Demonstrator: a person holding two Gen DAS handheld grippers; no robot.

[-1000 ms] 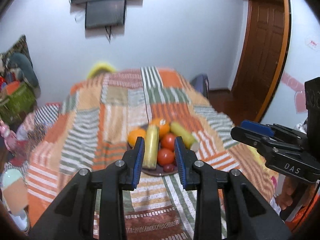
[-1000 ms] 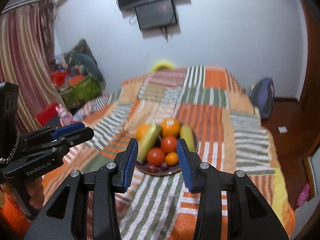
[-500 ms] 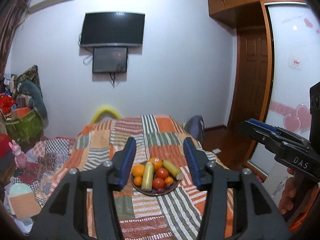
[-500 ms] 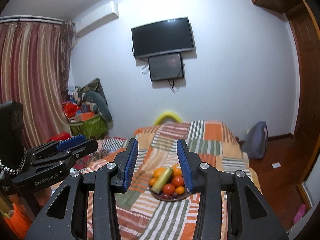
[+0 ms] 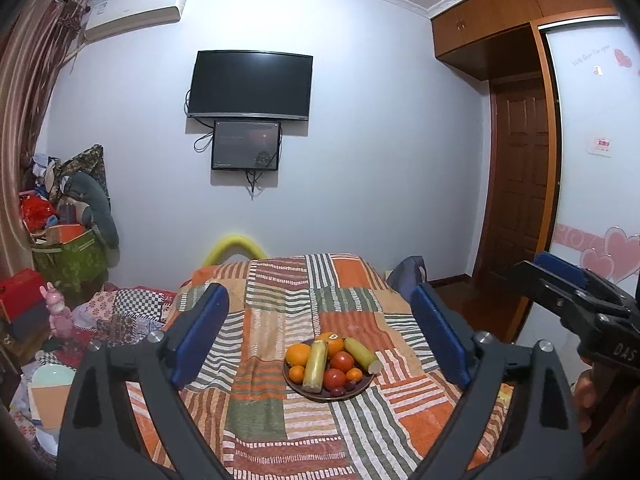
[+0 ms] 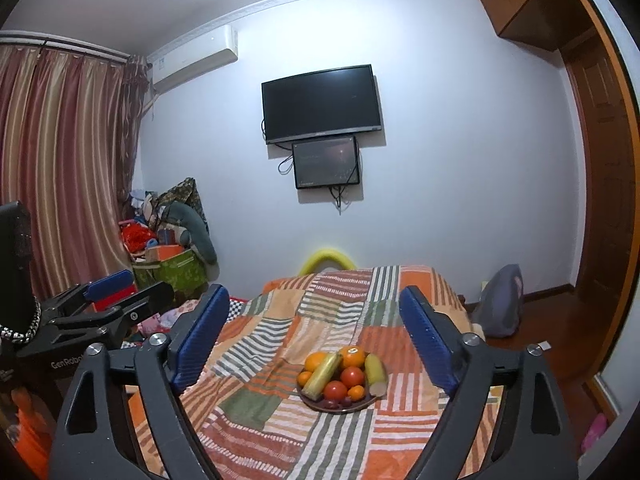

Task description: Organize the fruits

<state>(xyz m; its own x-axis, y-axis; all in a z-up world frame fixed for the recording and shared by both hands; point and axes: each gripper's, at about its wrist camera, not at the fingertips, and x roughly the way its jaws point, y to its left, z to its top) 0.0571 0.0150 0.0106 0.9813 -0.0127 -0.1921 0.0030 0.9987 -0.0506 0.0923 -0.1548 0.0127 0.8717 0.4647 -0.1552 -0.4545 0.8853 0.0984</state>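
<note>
Both tongs (image 5: 320,336) wider apart, farther back.

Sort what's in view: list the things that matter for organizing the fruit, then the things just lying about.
For the job: plate, oranges, tomatoes, two long yellow-green pieces, left tool, right tool.

Lying about: patchwork quilt, TV, pink toy, backpack.

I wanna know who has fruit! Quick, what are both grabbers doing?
Left gripper: open, holding nothing.
Right gripper: open, holding nothing.
</note>
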